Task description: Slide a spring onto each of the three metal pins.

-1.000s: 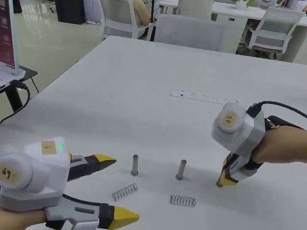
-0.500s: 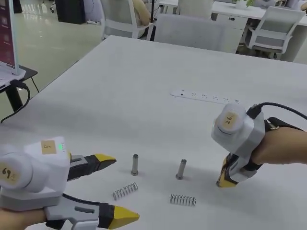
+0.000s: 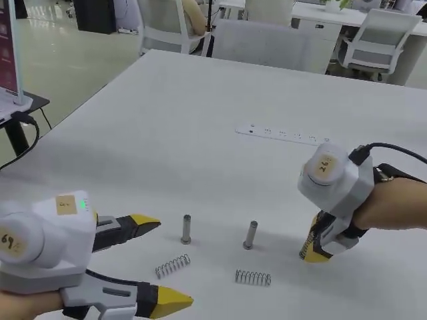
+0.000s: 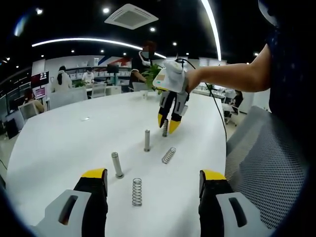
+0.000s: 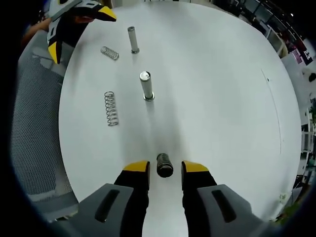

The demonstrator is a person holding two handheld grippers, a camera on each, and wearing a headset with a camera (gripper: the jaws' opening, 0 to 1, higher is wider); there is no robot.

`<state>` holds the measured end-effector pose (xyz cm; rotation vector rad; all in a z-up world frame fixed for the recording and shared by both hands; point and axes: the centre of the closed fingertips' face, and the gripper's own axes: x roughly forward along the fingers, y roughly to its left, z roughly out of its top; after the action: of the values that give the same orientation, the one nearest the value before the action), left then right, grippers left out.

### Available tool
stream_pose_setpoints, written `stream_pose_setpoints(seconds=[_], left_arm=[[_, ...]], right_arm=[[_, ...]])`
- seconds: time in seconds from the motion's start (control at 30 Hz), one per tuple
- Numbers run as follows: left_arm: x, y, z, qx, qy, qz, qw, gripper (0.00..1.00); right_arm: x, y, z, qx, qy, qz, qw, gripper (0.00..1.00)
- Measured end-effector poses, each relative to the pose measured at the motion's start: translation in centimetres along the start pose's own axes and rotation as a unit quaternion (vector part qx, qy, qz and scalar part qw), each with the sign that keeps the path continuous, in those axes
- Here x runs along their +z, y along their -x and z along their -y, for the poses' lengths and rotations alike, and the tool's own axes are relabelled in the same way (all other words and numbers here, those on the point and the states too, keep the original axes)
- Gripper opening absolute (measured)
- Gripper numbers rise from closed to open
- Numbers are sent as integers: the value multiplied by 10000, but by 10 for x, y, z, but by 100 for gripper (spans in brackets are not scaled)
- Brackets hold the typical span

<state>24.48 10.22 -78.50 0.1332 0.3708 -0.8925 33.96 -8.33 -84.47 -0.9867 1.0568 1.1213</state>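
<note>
White table (image 3: 200,120) in an open office carries the work. The left gripper (image 4: 153,174) is held wide open, with nothing gripped. Straight ahead of it, between the lines of its jaws, the near spring (image 4: 137,191) lies flat. Its long axis runs along the gripper's reach, so the jaws would close across the coils. Just beyond, slightly left, the near pin (image 4: 117,164) stands upright and bare. Farther out are the middle pin (image 4: 146,140) and a second spring (image 4: 169,154). Farthest off, an upright third spring (image 5: 164,165) is straddled by the right gripper (image 4: 167,126), whose jaws are slightly parted, with gaps seen on both sides. The left gripper is judged the nearer to the near spring.
</note>
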Motion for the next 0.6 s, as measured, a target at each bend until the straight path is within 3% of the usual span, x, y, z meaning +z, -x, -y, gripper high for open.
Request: stream_pose_setpoints(seconds=[0.6], left_arm=[[2, -1, 1, -11, -28, 10, 10000, 72]], right_arm=[[-14, 12, -1, -146, -219, 135, 9996, 25]])
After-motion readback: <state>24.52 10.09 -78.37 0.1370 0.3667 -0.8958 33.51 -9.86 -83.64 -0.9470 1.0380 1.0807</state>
